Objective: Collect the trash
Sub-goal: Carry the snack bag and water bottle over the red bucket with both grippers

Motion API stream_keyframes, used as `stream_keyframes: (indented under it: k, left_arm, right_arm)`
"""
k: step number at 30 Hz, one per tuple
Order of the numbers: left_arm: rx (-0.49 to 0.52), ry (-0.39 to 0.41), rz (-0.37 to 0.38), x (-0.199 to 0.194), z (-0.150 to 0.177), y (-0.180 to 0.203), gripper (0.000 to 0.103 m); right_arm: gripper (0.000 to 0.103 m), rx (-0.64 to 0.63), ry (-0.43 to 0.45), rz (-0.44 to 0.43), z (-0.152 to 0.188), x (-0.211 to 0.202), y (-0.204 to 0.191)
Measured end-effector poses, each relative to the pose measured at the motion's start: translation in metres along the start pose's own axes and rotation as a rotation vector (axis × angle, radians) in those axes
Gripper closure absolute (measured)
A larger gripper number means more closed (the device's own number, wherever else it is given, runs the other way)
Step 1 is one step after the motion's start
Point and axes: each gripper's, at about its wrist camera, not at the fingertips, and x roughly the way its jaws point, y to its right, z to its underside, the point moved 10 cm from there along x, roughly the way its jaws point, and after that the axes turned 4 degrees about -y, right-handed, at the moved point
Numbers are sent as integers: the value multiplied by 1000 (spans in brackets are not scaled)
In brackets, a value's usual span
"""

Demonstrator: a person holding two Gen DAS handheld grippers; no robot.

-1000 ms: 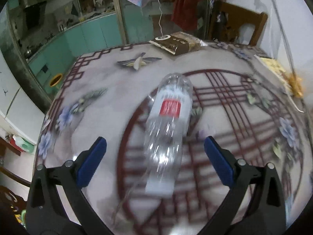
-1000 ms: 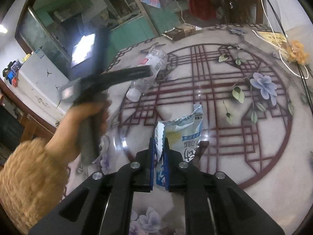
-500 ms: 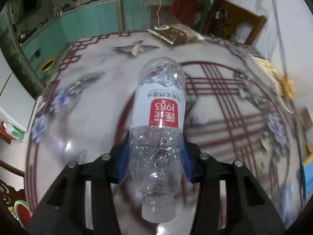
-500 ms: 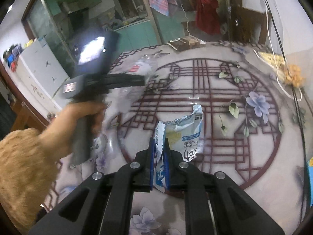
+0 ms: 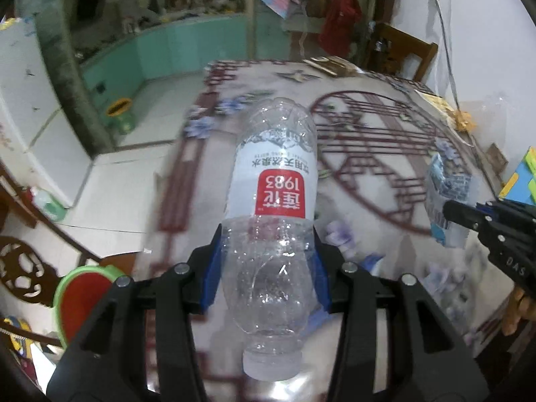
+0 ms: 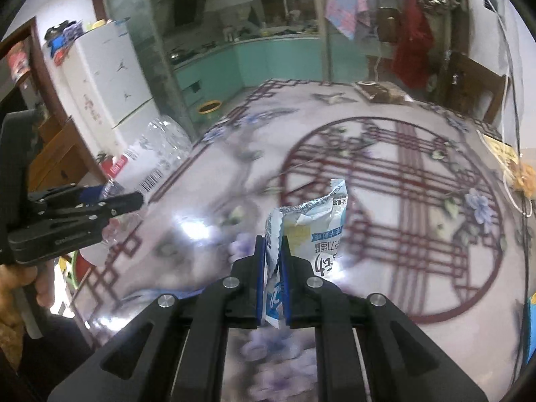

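Note:
My left gripper [image 5: 268,268] is shut on a clear plastic bottle [image 5: 274,181] with a red and white label, its cap toward the camera, held above the table's left edge. It shows at the left of the right wrist view [image 6: 134,197], with the bottle [image 6: 154,154] sticking out. My right gripper [image 6: 273,254] is shut on a torn white and blue snack wrapper [image 6: 315,221] above the table. It shows at the right of the left wrist view [image 5: 449,207], holding the wrapper [image 5: 445,194].
The round table [image 6: 402,184] has a floral cloth. A brown packet [image 6: 378,90] lies at its far edge, yellow items [image 6: 522,174] at the right. A green and red bin [image 5: 80,301] stands below left. A wooden chair [image 5: 408,53] is behind the table.
My left gripper closed on the bottle, lifted it and swung it left past the table's edge. My right gripper kept hold of the wrapper and rose a little.

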Motion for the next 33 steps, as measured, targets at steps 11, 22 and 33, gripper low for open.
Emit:
stream_keyframes:
  k: [11,22,33]
  left_arm:
    - [-53,38,-12,-30,32,-56,59]
    - [-94,50,42,-48,53,-80,59]
    - [-143,69,6,-60,65,-114,59]
  right_arm:
    - [93,88,-33,-34,36,-3,-62]
    - [93,5,-25,-15,28,-5,-118]
    - [93,-36,-38,-42,24,7,-157]
